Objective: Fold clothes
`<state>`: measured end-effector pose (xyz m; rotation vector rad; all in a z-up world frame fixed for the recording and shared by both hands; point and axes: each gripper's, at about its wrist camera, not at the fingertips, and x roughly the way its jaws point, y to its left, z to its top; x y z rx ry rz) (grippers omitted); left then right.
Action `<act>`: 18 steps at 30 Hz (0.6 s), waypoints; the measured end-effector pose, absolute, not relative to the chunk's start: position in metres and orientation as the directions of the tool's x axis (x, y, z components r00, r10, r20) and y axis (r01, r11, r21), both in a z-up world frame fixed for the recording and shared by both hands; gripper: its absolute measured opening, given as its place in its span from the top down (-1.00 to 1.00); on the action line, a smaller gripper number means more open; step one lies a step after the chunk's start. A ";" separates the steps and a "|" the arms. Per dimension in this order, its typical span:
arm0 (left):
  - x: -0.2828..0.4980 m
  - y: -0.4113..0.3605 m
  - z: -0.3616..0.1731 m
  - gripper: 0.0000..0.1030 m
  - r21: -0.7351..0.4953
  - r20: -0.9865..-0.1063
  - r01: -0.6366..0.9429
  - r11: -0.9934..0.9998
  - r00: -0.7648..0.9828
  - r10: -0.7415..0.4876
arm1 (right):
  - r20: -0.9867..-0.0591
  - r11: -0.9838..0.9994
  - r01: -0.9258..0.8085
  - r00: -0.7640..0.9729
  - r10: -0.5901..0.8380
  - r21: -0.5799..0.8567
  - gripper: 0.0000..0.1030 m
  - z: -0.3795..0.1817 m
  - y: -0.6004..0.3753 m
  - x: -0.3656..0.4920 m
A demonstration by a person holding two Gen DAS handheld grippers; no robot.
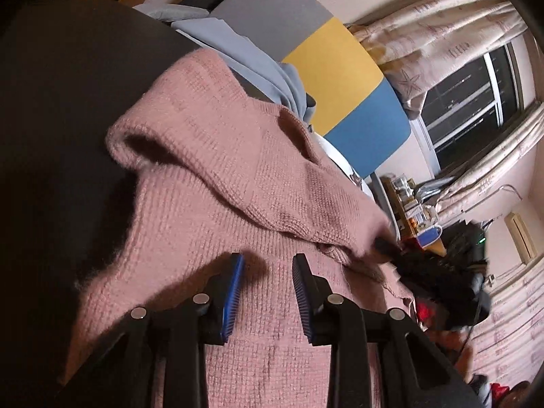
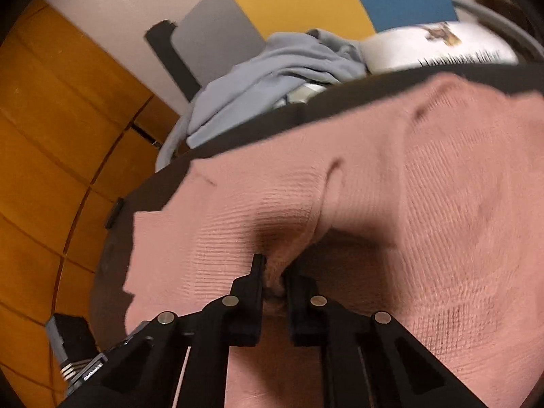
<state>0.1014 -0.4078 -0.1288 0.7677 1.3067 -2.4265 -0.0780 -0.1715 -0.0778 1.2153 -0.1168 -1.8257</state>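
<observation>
A pink knit sweater (image 1: 217, 176) lies spread on a dark surface (image 1: 61, 108), with one part folded over the body. My left gripper (image 1: 268, 265) is open and empty, its blue-padded fingers (image 1: 233, 292) just above the sweater's body. In the right wrist view my right gripper (image 2: 273, 272) is shut on a bunched fold of the pink sweater (image 2: 425, 204) and lifts the fabric into a ridge. The right gripper also shows in the left wrist view (image 1: 384, 244) at the folded edge.
A light blue garment (image 2: 265, 78) lies crumpled behind the sweater, beside a white printed item (image 2: 435, 44). A grey, yellow and blue panel (image 1: 333, 68) stands behind. Wooden panels (image 2: 51, 136) are at the left; window and curtains (image 1: 469, 81) at the right.
</observation>
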 end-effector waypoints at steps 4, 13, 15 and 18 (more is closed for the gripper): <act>0.103 -0.421 -0.130 0.40 -0.741 -0.532 0.457 -0.492 -0.846 0.016 | -0.671 -0.563 0.698 -0.158 -0.725 0.443 0.82 -0.039 -0.173 -0.080; 0.098 -0.434 -0.140 0.32 -0.797 -0.499 0.448 -0.405 -0.866 0.023 | -0.697 -0.601 0.636 -0.135 -0.704 0.484 0.81 -0.051 -0.147 -0.117; 0.096 -0.428 -0.139 0.32 -0.769 -0.515 0.457 -0.447 -0.857 0.009 | -0.647 -0.561 0.574 -0.069 -0.760 0.597 0.77 -0.071 -0.136 -0.127; 0.097 -0.424 -0.139 0.34 -0.753 -0.516 0.454 -0.477 -0.857 -0.002 | -0.541 -0.490 0.443 -0.014 -0.841 0.751 0.75 -0.100 -0.117 -0.136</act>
